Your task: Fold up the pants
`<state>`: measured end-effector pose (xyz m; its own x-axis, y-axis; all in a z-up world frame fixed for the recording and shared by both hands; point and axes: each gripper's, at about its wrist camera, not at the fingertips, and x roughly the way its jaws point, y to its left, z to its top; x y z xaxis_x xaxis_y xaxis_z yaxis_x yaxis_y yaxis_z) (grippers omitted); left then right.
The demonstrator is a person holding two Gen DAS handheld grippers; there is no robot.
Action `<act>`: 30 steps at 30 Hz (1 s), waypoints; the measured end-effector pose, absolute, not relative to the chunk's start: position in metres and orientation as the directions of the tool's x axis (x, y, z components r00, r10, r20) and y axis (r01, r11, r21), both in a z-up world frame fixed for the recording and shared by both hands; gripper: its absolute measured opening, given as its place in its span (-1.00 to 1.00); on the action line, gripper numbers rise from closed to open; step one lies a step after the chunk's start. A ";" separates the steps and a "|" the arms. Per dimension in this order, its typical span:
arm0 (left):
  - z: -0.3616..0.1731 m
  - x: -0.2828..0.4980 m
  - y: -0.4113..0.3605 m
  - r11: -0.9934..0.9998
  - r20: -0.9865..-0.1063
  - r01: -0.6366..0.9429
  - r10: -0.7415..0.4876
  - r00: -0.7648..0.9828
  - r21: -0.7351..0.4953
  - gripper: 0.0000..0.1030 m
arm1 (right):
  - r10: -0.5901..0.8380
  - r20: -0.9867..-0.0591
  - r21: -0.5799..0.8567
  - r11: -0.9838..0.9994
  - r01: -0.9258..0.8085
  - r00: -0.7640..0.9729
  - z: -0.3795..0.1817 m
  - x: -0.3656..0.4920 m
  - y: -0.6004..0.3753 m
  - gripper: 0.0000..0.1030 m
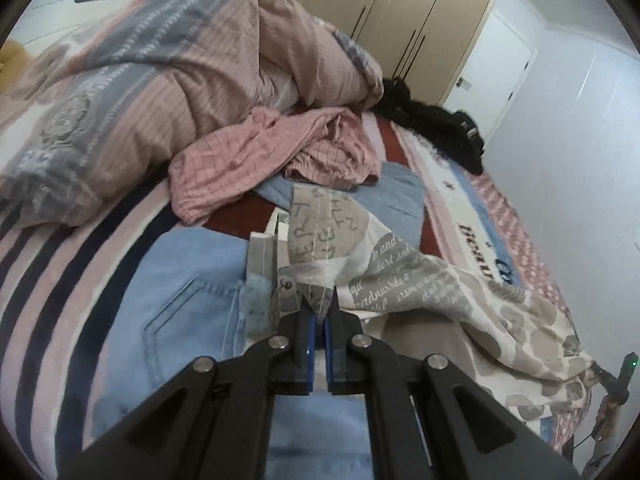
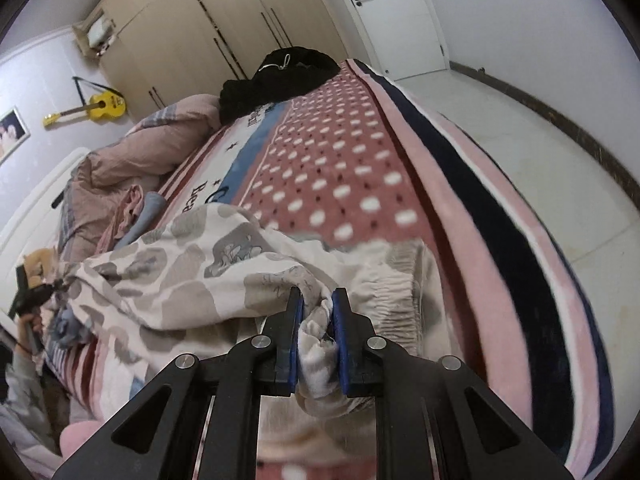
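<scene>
The pants (image 1: 420,280) are cream with grey patches and printed script, stretched across the bed between my two grippers. My left gripper (image 1: 319,308) is shut on a pinched edge of the pants, above light blue jeans (image 1: 188,300). In the right wrist view the pants (image 2: 180,280) sag from the far left towards me. My right gripper (image 2: 317,304) is shut on a bunch of fabric by the elastic waistband (image 2: 388,292). The left gripper shows far left in that view (image 2: 24,292), and the right gripper at the far right of the left view (image 1: 618,384).
A pink checked garment (image 1: 260,160) and another blue garment (image 1: 400,196) lie beyond the pants. A rumpled pink and grey duvet (image 1: 140,92) fills the bed's far side. A black garment (image 2: 276,76) lies at the bed's end. The bed edge drops to the white floor (image 2: 540,152).
</scene>
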<state>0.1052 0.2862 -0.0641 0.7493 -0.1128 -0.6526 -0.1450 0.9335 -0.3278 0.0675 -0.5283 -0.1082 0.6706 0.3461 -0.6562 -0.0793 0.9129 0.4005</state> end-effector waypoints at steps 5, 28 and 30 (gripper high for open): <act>-0.046 0.083 0.288 0.941 -0.632 -0.131 -0.102 0.768 -0.311 -0.97 | 0.344 -0.599 0.424 0.902 -0.078 0.723 -0.098 0.038 -0.537 -0.84; -0.074 0.059 0.291 0.957 -0.707 -0.189 -0.024 0.706 -0.221 0.06 | 0.246 -0.667 0.310 0.950 -0.039 0.703 -0.098 0.008 -0.519 -0.42; -0.063 0.056 0.288 0.964 -0.701 -0.180 -0.011 0.713 -0.197 0.06 | 0.234 -0.664 0.263 0.962 -0.071 0.711 -0.088 0.006 -0.506 -0.30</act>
<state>0.0556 0.2884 -0.0629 0.7130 -0.0107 -0.7011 -0.1796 0.9638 -0.1973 0.0062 -0.5057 -0.0876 0.7106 0.2337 -0.6637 -0.0708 0.9622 0.2631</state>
